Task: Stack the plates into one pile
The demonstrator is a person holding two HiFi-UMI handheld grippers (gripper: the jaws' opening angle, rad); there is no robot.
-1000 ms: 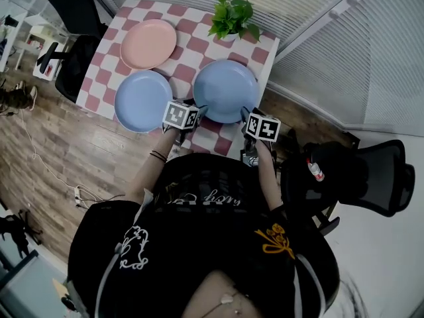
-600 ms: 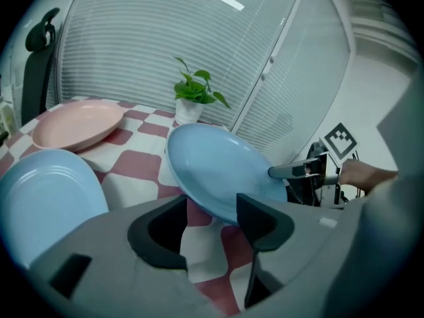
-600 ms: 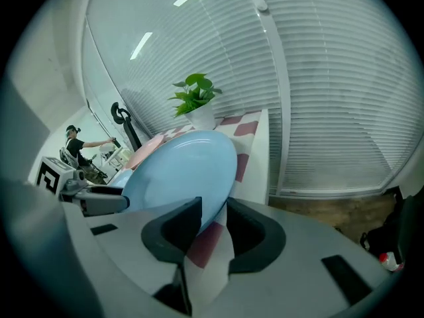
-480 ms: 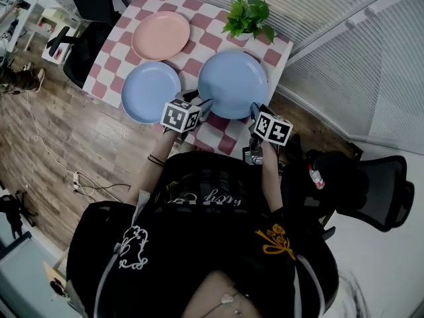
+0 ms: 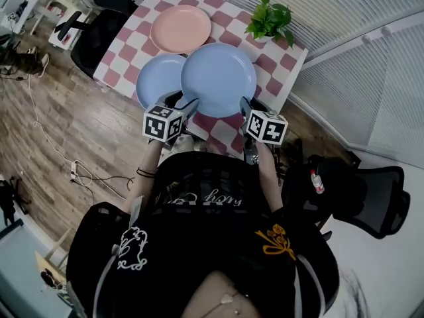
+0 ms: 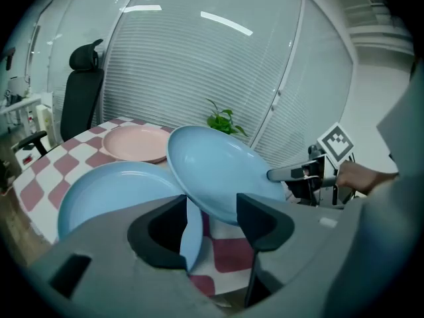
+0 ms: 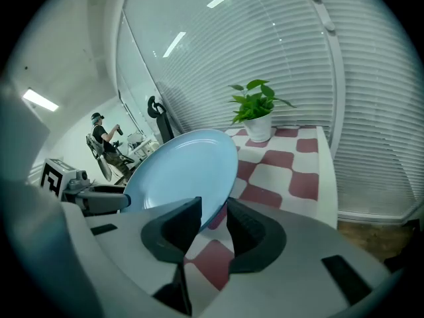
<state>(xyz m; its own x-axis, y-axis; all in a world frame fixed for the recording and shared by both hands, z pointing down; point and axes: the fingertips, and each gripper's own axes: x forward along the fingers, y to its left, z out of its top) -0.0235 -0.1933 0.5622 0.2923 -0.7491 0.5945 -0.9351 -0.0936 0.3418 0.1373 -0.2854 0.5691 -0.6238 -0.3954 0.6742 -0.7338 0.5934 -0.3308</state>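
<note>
Clearly, the larger blue plate [image 5: 218, 78] was pinched by left gripper [image 5: 184, 105] and right gripper [image 5: 245, 106]. Tilted, it could be dropped.

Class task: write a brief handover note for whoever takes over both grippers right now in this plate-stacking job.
Left gripper: shut on one rim of the held blue plate.
Right gripper: jaws just closed on the opposite rim.
Things: that plate hangs tilted above the table, partly over the other blue plate; the pink plate lies beyond, alone.
Done: nothing stacked yet.
To do: probably set the held plate down on one, then gather all three into one pile.
</note>
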